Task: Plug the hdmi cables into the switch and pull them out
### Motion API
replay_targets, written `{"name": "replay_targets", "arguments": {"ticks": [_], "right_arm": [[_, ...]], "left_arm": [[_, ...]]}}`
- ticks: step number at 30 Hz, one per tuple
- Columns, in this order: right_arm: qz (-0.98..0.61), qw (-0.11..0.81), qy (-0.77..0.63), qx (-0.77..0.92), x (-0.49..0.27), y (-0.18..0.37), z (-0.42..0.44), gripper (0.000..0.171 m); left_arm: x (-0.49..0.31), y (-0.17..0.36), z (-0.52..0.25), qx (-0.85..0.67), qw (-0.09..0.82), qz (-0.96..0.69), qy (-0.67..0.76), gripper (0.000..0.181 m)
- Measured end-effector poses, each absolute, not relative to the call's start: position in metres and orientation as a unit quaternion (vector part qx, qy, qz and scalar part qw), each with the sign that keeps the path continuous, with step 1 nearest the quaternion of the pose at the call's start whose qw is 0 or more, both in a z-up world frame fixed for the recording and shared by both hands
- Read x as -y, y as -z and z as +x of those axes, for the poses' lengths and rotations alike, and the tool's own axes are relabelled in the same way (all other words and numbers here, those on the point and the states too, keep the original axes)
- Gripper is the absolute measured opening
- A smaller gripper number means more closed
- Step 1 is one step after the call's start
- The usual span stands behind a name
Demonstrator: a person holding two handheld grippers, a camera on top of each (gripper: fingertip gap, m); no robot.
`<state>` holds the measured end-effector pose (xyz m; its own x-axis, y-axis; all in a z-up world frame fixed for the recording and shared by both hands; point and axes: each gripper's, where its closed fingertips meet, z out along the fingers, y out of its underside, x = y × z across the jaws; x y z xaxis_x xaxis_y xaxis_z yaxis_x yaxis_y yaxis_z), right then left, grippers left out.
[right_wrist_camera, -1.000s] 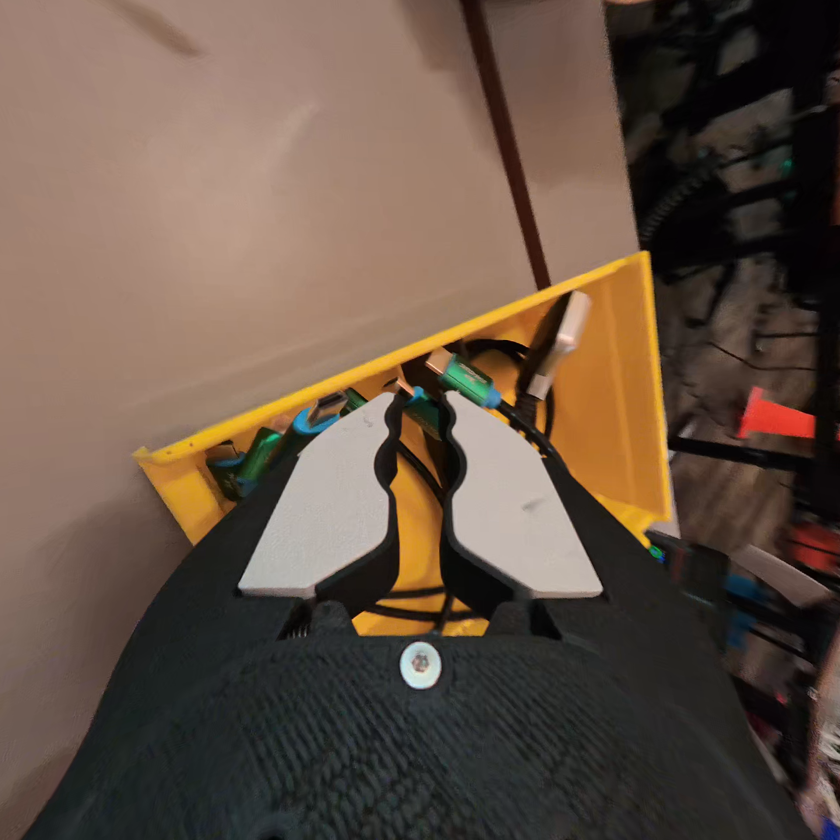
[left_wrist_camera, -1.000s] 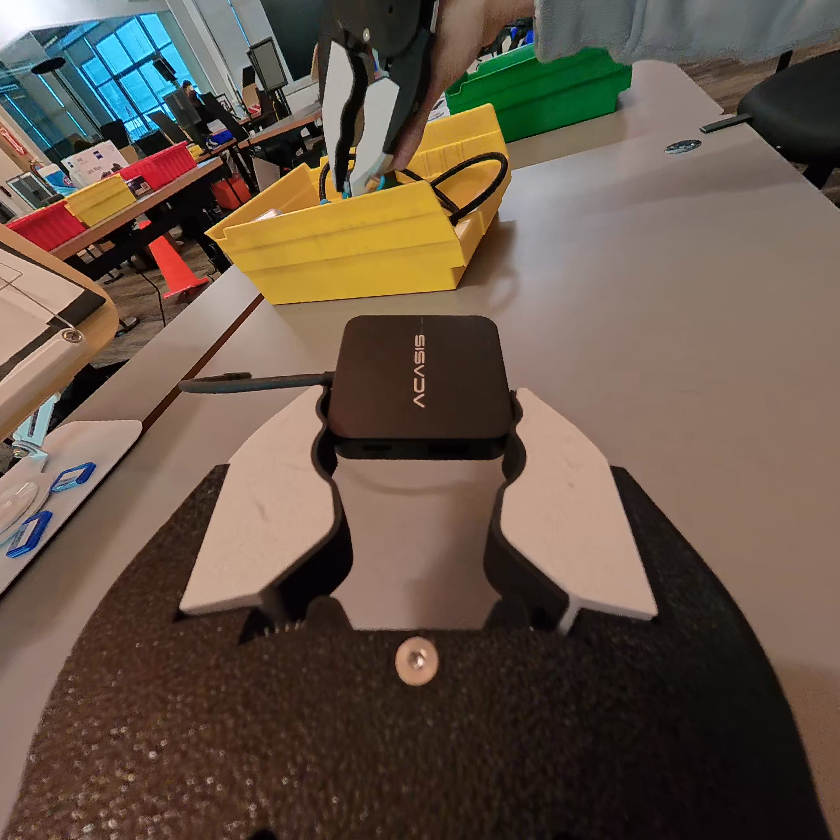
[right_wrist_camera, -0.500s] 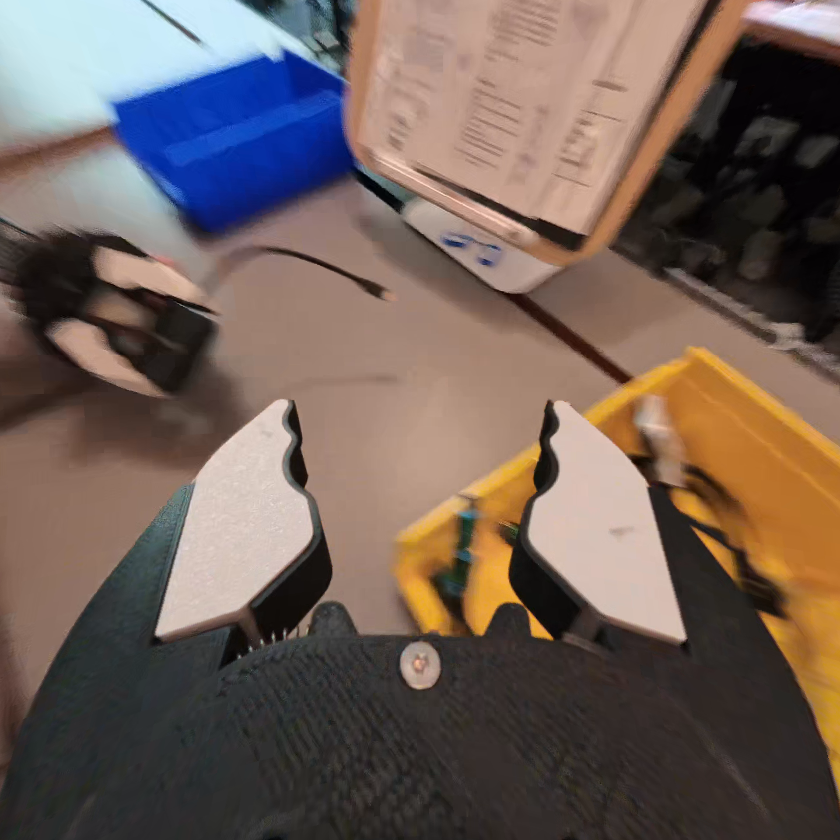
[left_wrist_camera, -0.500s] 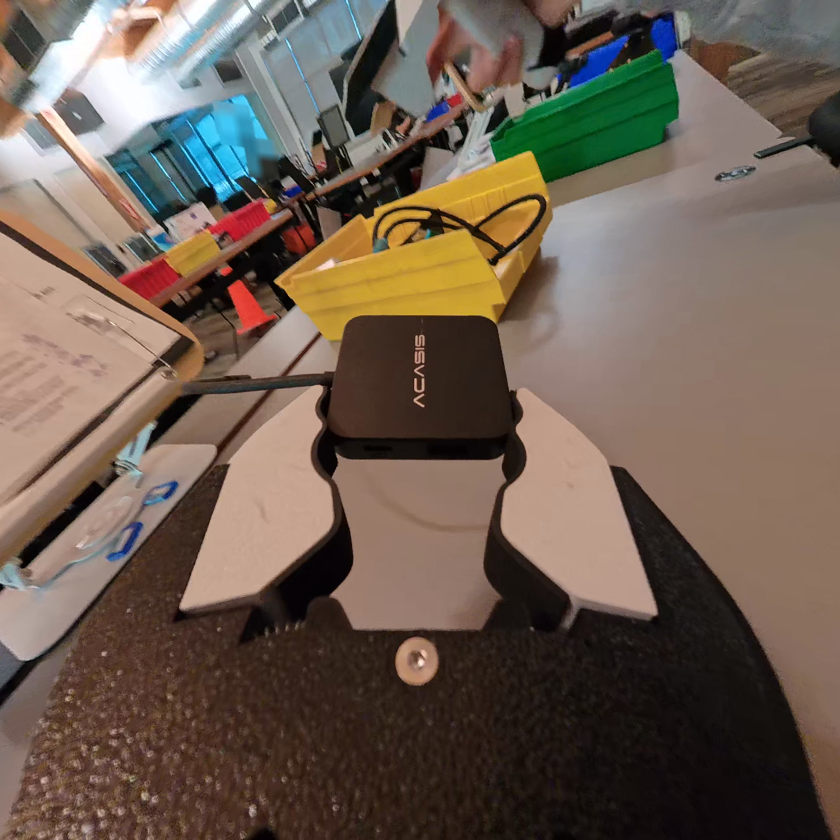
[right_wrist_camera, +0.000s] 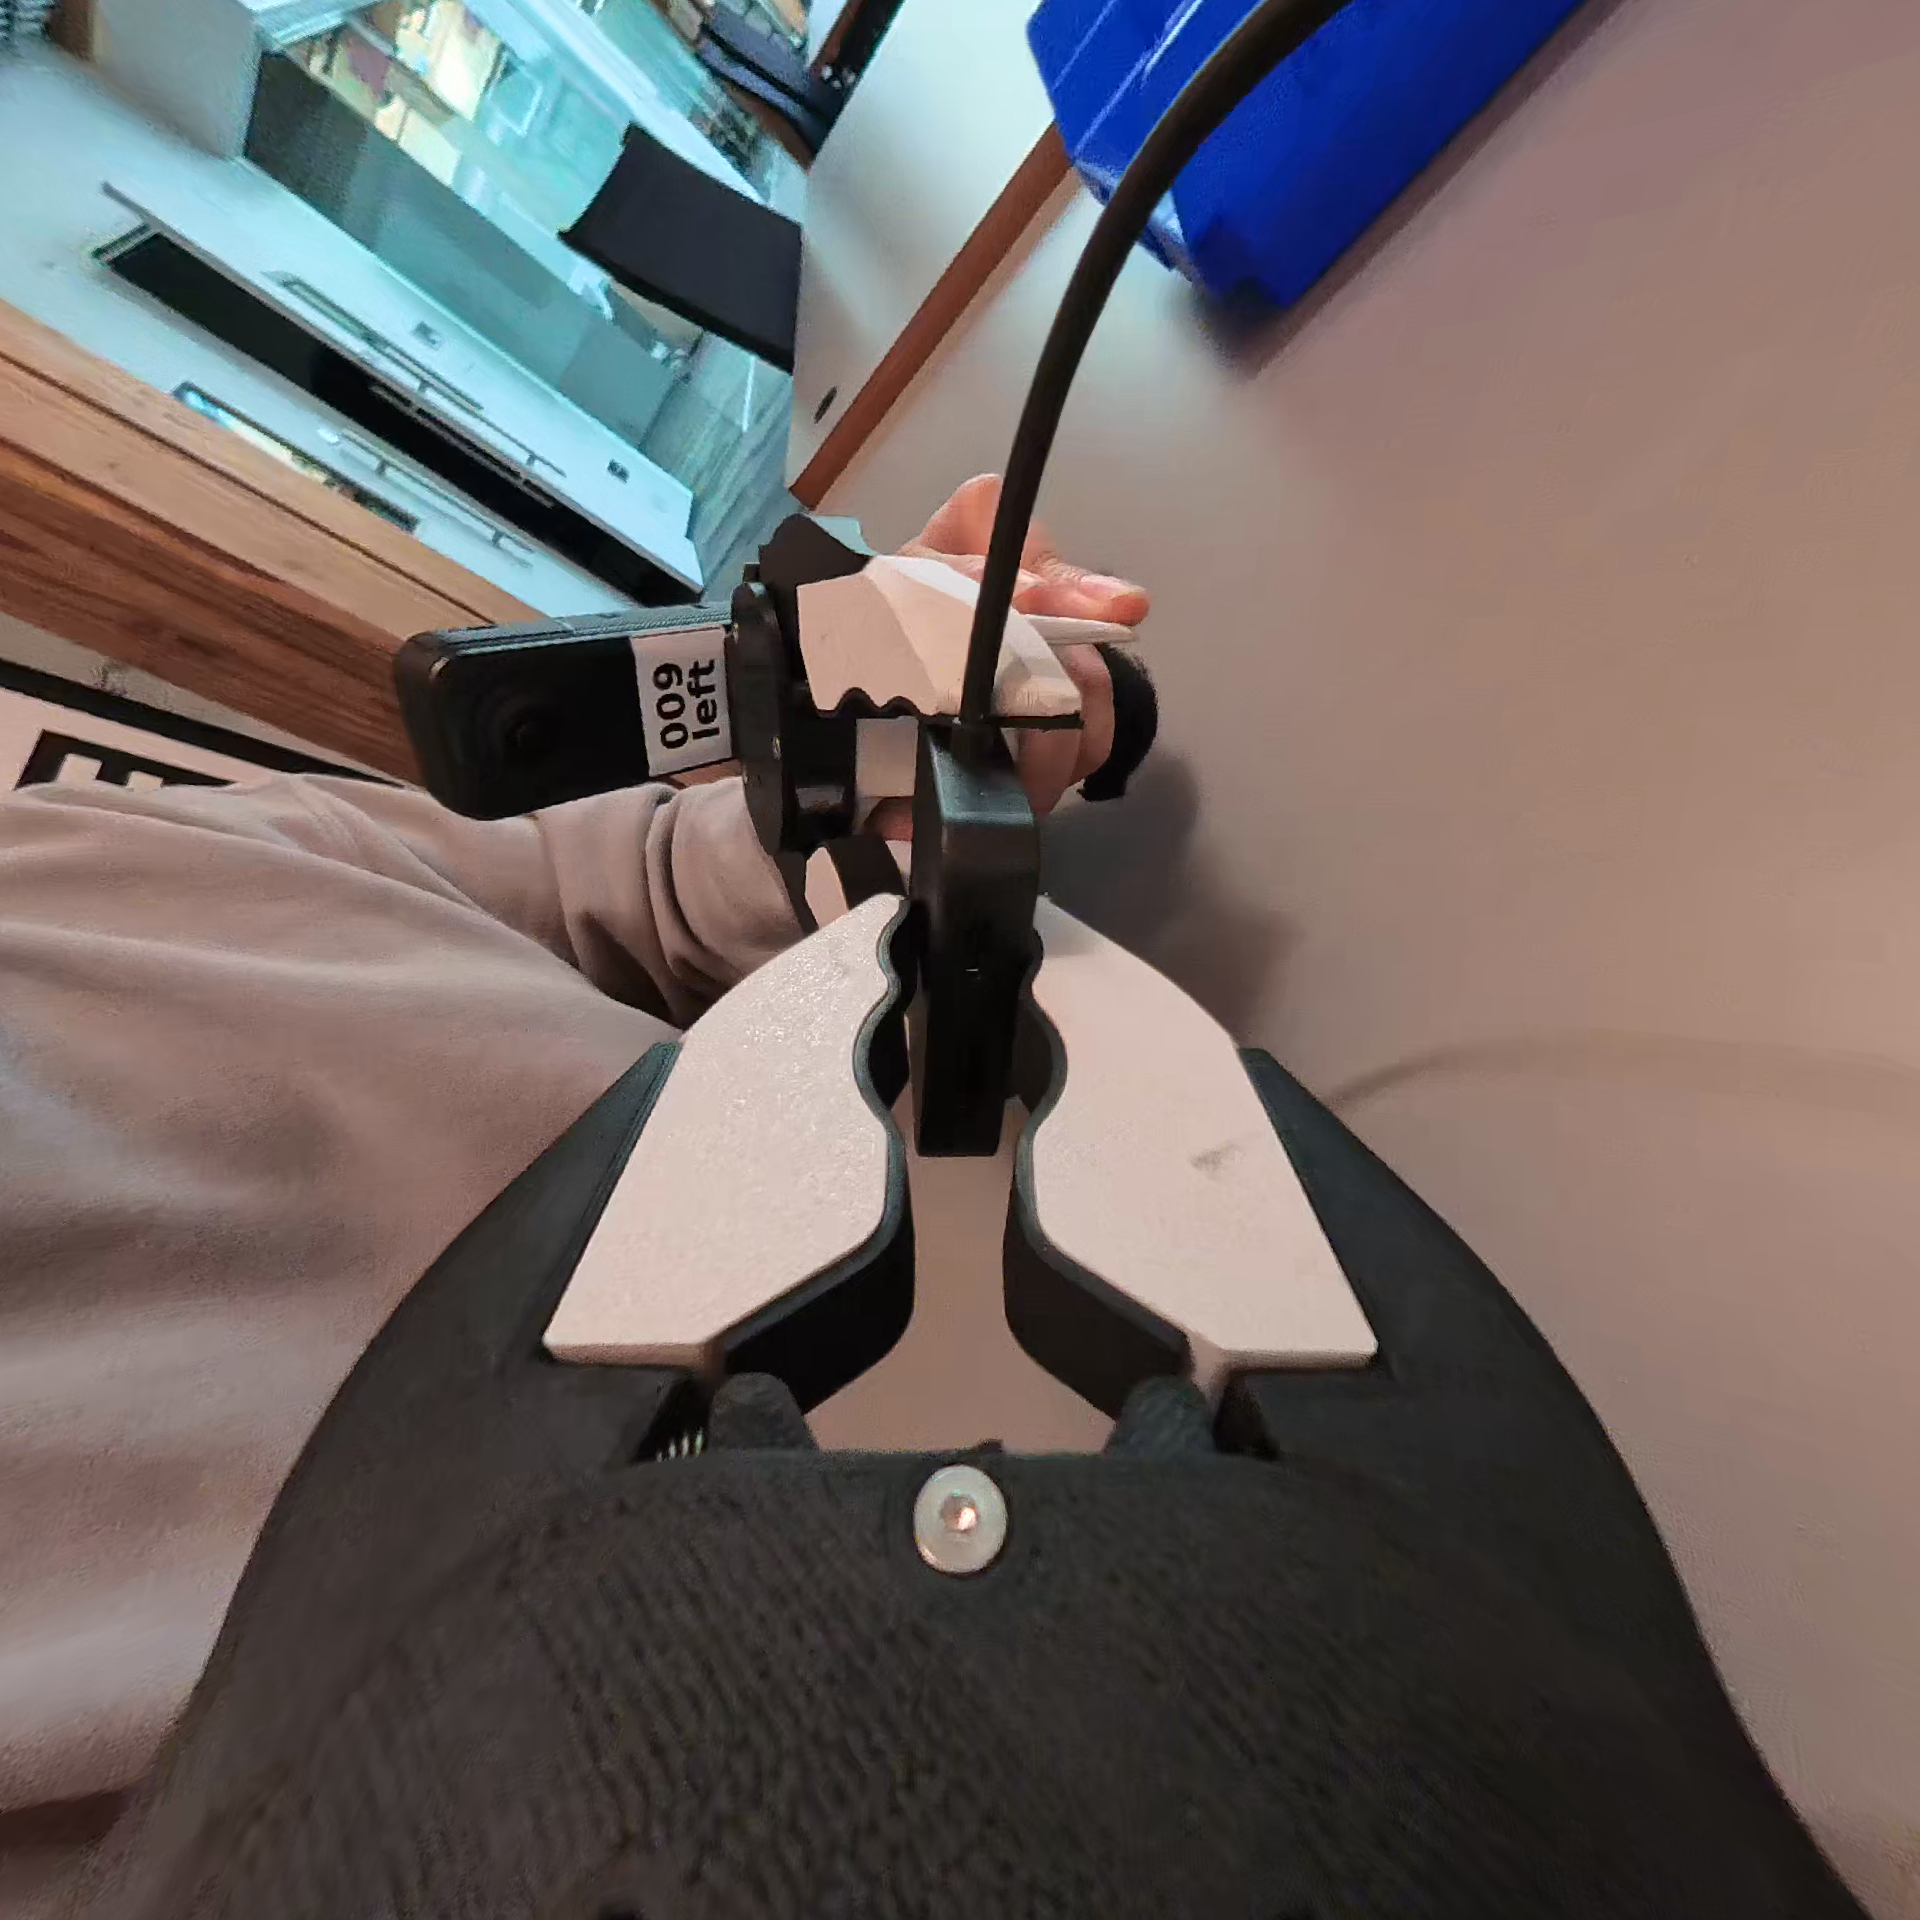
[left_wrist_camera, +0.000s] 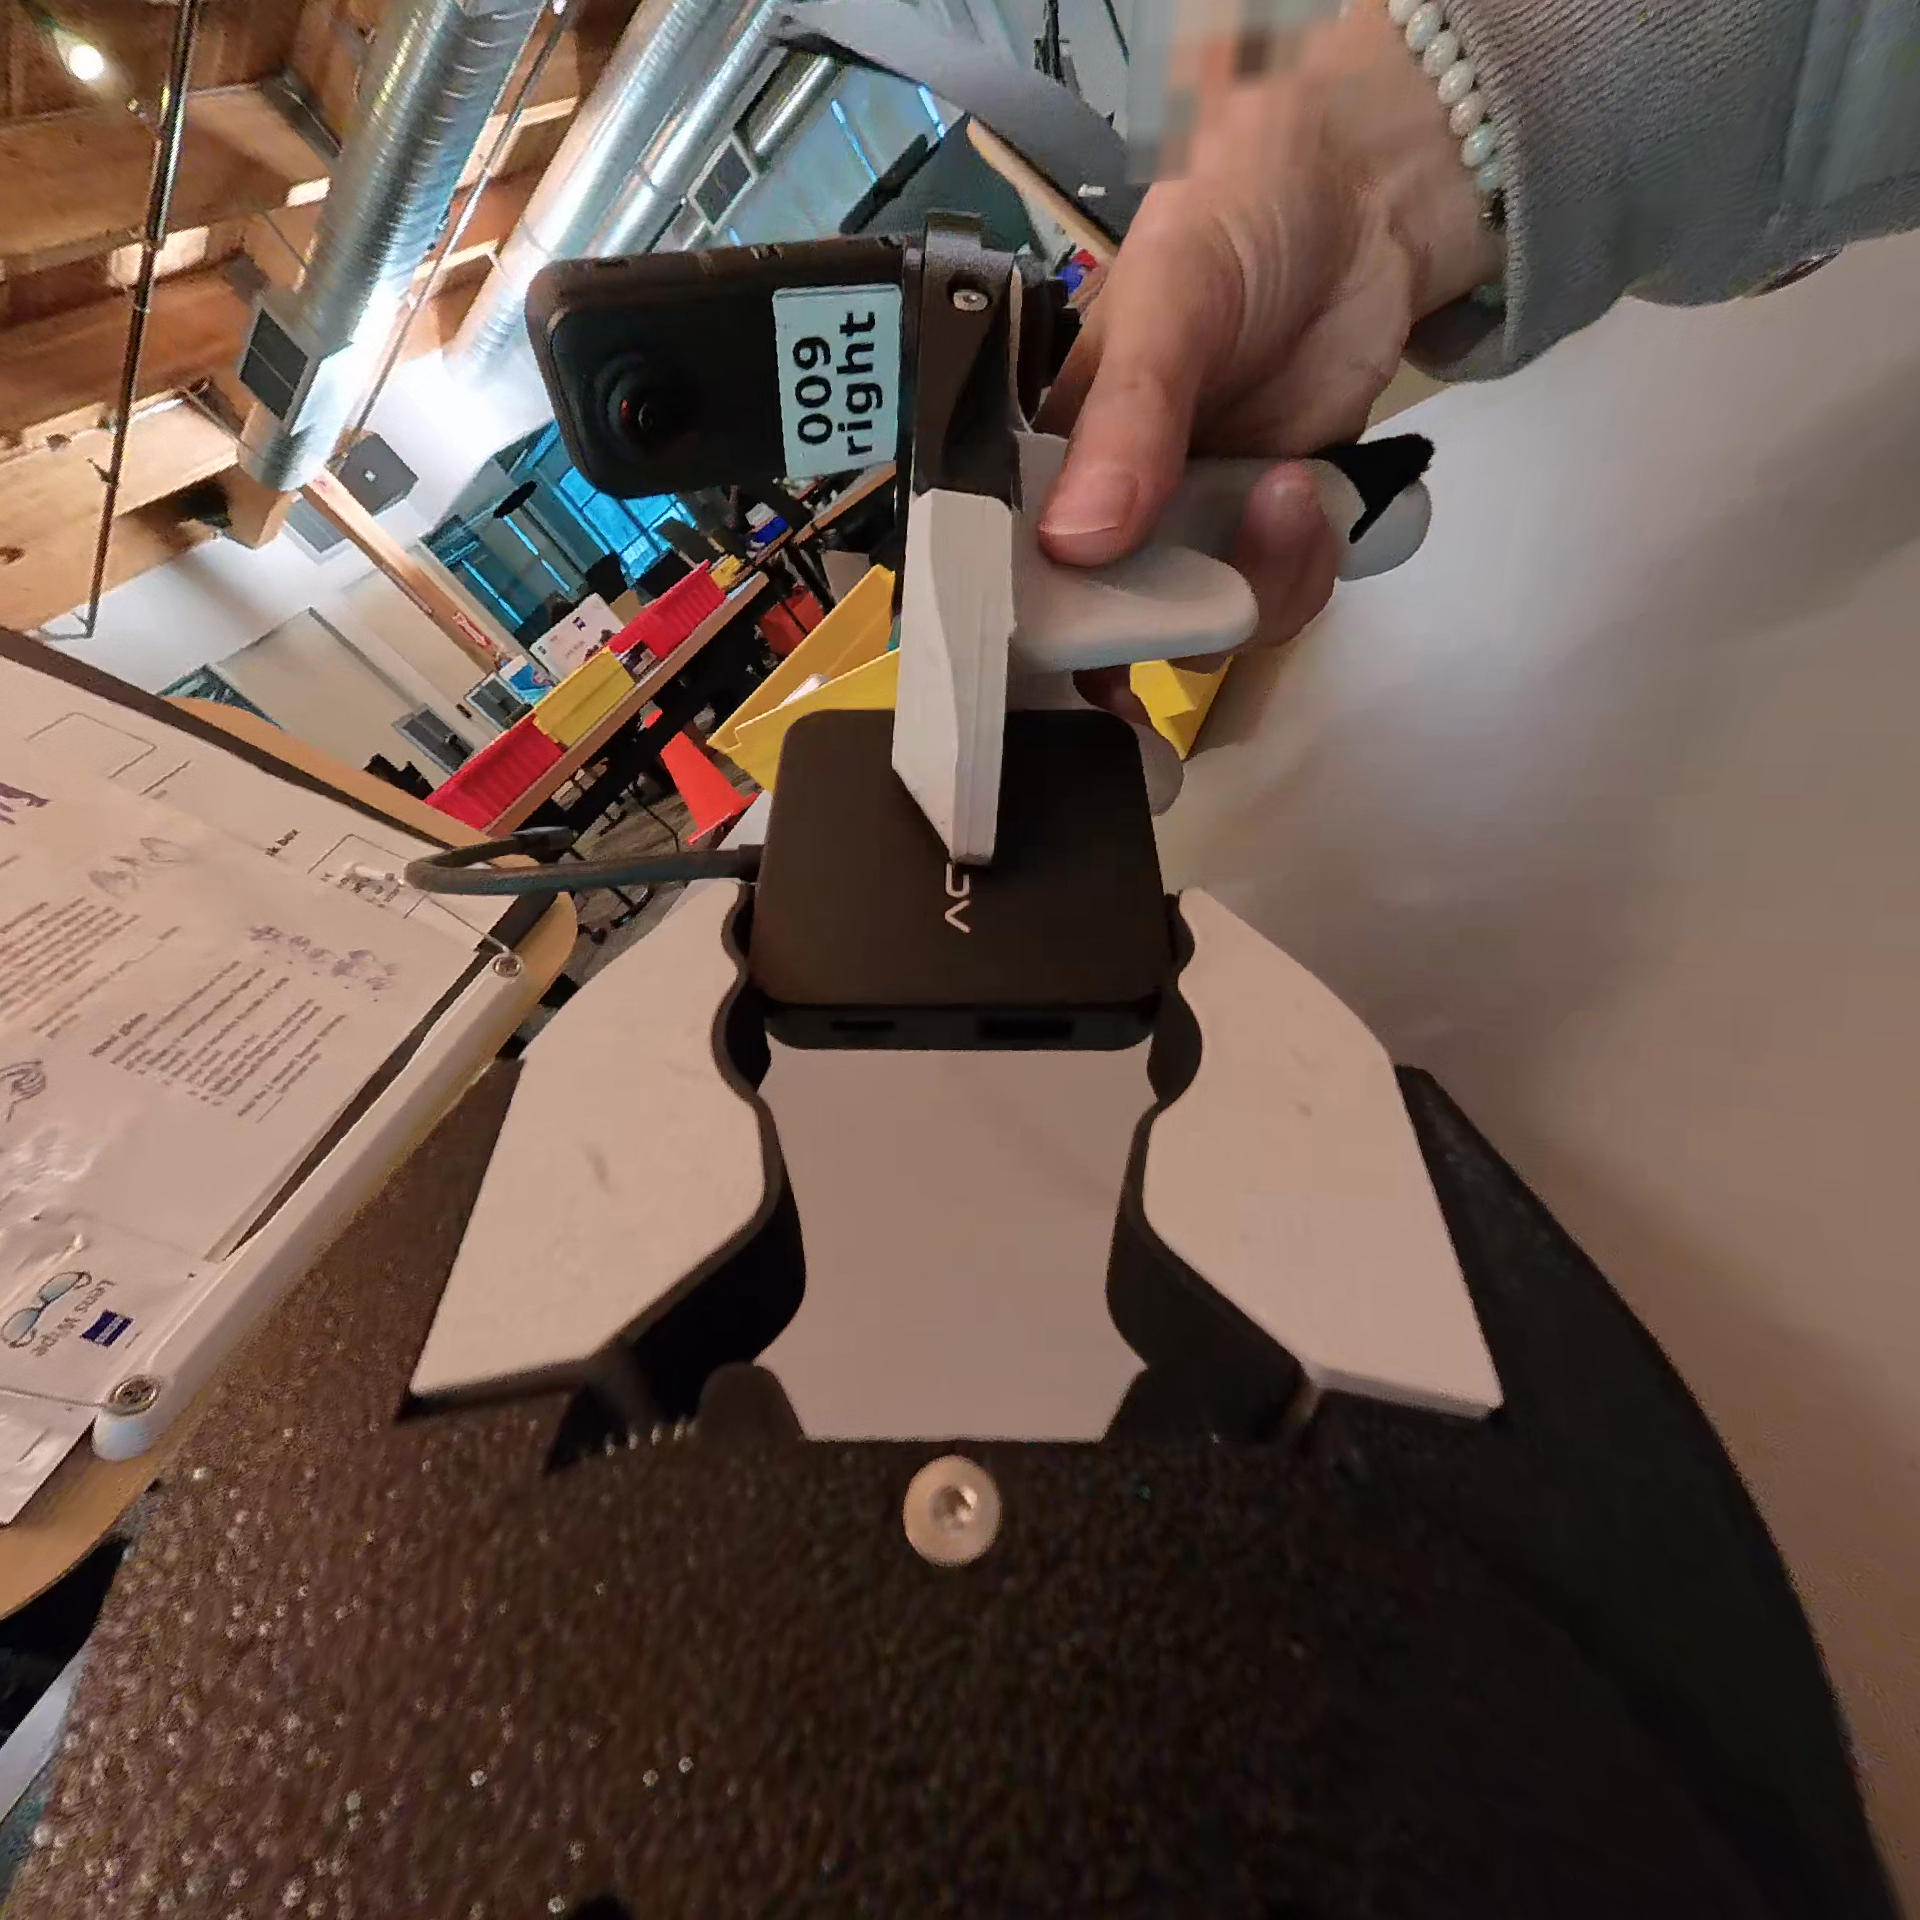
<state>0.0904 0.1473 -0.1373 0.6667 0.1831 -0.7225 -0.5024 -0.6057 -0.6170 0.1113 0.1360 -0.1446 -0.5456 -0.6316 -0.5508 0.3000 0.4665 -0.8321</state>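
The black switch (left_wrist_camera: 956, 894) is a flat square box with two ports on its near edge. My left gripper (left_wrist_camera: 956, 914) is shut on its two sides. My right gripper (right_wrist_camera: 971, 925) is shut on the switch (right_wrist_camera: 971, 997), which shows edge-on there, clamped across its flat faces. In the left wrist view its white finger (left_wrist_camera: 951, 707) lies on the switch's top. The switch's own black cable (right_wrist_camera: 1081, 312) curves away from it. The yellow bin (left_wrist_camera: 821, 665) stands behind; the HDMI cables are hidden.
A clipboard with papers (left_wrist_camera: 208, 987) stands close on the left. A blue bin (right_wrist_camera: 1299, 156) sits on the grey table (right_wrist_camera: 1558, 727). A person's hand (left_wrist_camera: 1247, 312) and grey sleeve (right_wrist_camera: 312, 1039) hold the grippers. Red and yellow bins sit on far tables.
My right gripper left the yellow bin, swung over open, and has shut on the switch. My left gripper has kept its hold on the switch and tilted.
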Motion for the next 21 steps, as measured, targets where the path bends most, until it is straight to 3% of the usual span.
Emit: {"name": "replay_targets", "arguments": {"ticks": [5,10,12,15,18,21], "right_arm": [[-0.850,0.417,-0.315,-0.062,-0.140,0.142,0.108,0.014],[-0.902,0.422,-0.072,-0.058,-0.102,0.101,0.201,0.014],[-0.924,0.358,0.126,-0.038,-0.065,0.083,0.266,0.014],[-0.914,0.185,0.360,0.024,0.001,0.059,0.359,0.014],[-0.923,0.044,0.380,0.047,0.050,0.075,0.415,0.014],[-0.934,-0.011,0.355,0.043,0.079,0.103,0.449,0.015]], "left_arm": [[-0.138,0.147,0.116,-0.705,0.489,-0.127,0.498,0.076],[-0.148,0.149,0.124,-0.700,0.493,-0.162,0.491,0.076],[-0.154,0.153,0.128,-0.704,0.502,-0.171,0.473,0.075],[-0.160,0.161,0.134,-0.713,0.504,-0.188,0.450,0.072],[-0.161,0.168,0.137,-0.720,0.498,-0.193,0.444,0.070],[-0.163,0.178,0.139,-0.733,0.481,-0.202,0.437,0.068]]}}
